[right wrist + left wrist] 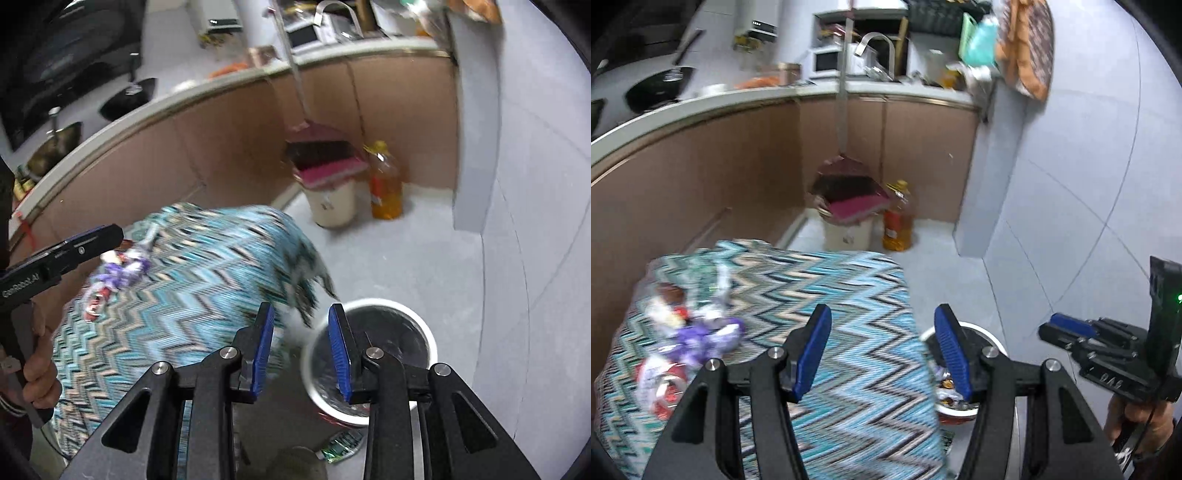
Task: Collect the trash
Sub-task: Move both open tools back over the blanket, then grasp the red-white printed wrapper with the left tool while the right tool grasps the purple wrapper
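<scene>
Crumpled wrappers point(698, 332), purple, white and red, lie at the left end of a table covered with a blue zigzag cloth point(827, 295); they also show in the right wrist view point(118, 273). A white trash bin point(369, 354) with a dark liner stands on the floor by the table's right end, with some wrappers inside point(947, 391). My left gripper point(882, 350) is open and empty above the cloth's right edge. My right gripper point(301, 347) is open and empty over the bin's left rim. The views are motion-blurred.
A beige bin with a red dustpan and broom point(849, 206) and a bottle of oil point(897, 218) stand against the brown kitchen cabinets. The counter above holds pans point(661, 86) and a sink tap. A green packet point(341, 445) lies on the grey floor by the white bin.
</scene>
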